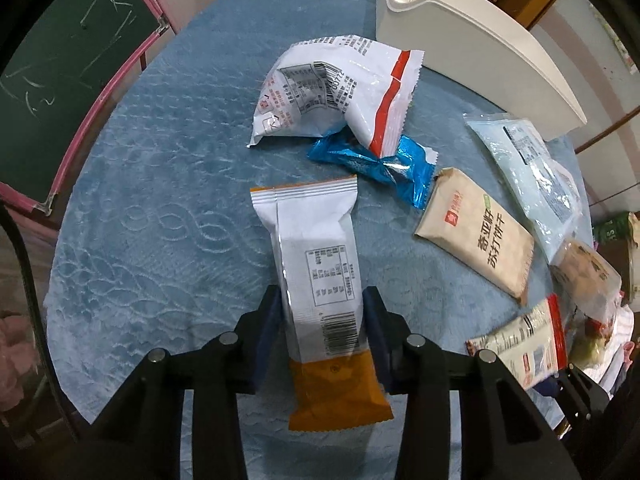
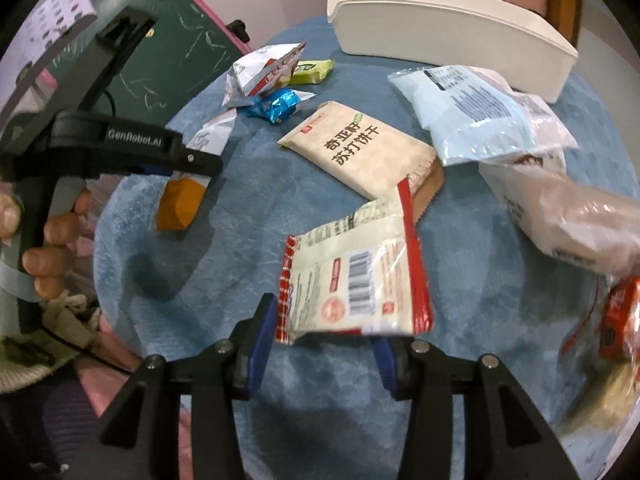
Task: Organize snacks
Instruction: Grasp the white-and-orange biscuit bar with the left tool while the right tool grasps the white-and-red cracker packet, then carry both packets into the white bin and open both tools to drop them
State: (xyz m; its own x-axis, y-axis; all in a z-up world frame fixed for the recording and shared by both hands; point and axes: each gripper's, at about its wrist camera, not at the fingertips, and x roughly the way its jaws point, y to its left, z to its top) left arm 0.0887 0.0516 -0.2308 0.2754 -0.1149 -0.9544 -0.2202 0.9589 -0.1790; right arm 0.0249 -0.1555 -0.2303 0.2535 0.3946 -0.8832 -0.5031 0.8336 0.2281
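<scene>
blue cloth (image 1: 160, 200); orange-white packet (image 1: 316, 264) clamped between left tongs (image 1: 322, 304).

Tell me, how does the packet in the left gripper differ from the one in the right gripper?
The left packet is long and narrow; the right packet is broader and squarish. The left packet is white with an orange end, the right packet cream with red edges. The left gripper clamps its packet across the middle, while the right gripper holds its packet by the bottom edge. Both are sealed, show a barcode, and hang above the blue cloth.
</scene>
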